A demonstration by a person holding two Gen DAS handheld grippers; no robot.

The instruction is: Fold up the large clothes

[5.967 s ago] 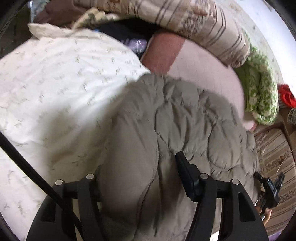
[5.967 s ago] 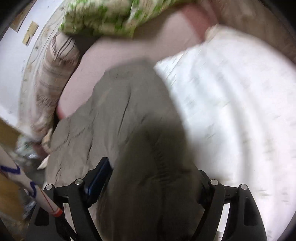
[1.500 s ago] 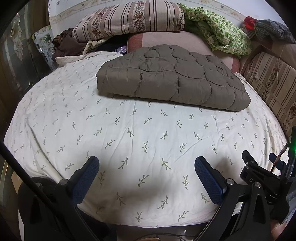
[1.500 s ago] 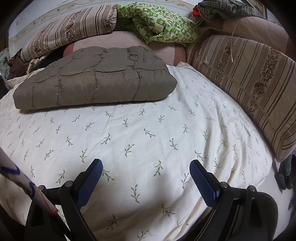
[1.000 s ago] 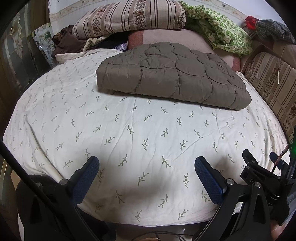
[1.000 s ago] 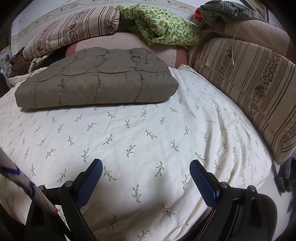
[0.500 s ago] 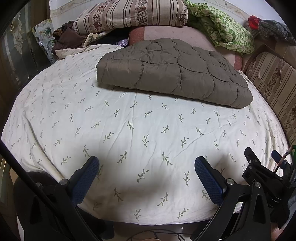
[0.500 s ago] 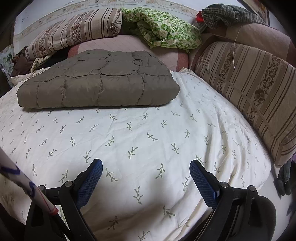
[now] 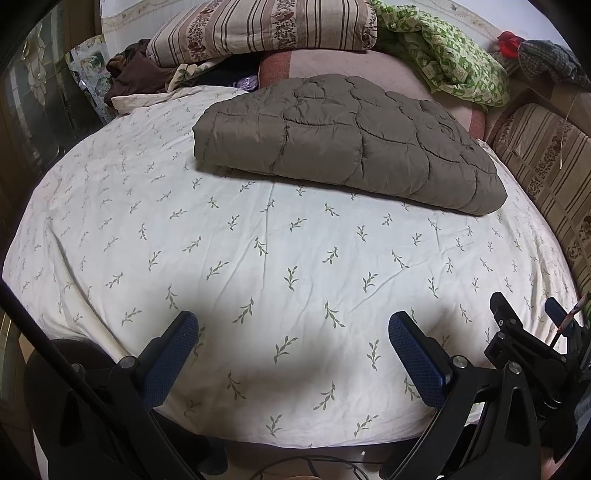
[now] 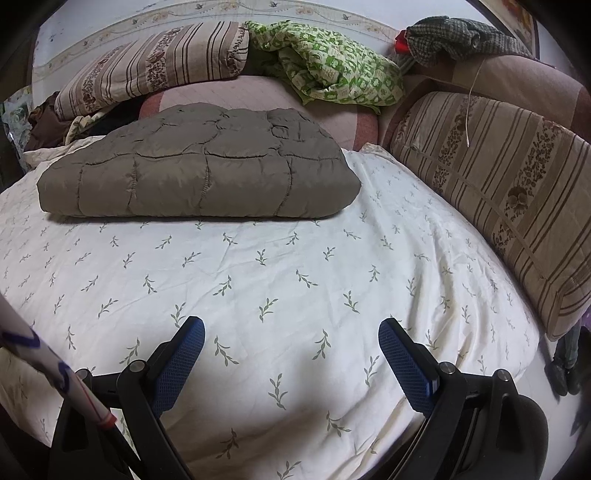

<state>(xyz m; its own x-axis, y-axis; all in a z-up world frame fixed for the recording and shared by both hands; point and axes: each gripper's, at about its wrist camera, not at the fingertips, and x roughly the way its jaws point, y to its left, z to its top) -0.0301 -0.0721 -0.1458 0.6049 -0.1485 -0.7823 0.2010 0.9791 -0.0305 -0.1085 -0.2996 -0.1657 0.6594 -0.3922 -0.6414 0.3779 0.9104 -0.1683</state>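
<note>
The quilted jacket point(image 9: 347, 140) lies folded into a compact, padded rectangle at about 12 o'clock on the bed sheet point(image 9: 258, 258), its far edge resting against the pink bolster point(image 9: 351, 62). Six seconds ago I had both grippers buried in this fabric; since then I have drawn them back to the near edge of the bed, and over the last second and a half the jacket has not shifted. I judge the fold finished and the garment let go.

The left gripper point(image 9: 293, 354) hangs at 6 o'clock with its blue pads spread wide and nothing between them. The right gripper point(image 10: 291, 360) is likewise spread and empty, well apart from the jacket.

Outward from the jacket: a striped pillow point(image 9: 266, 26) sits at 11 o'clock, and a green patterned blanket point(image 9: 443, 55) at 1 o'clock.

The left wrist view alone shows the heap of dark clothes point(image 9: 136, 77) at 10 o'clock and, at 4 o'clock, the frame of the right gripper. It also shows the jacket's left folded edge as a thick rolled seam. The right wrist view alone shows the full length of the striped side cushion point(image 10: 498, 192) from 2 to 4 o'clock, the checked cloth point(image 10: 461, 35) above it, and the jacket's near edge square-on, which reads as even from end to end.
</note>
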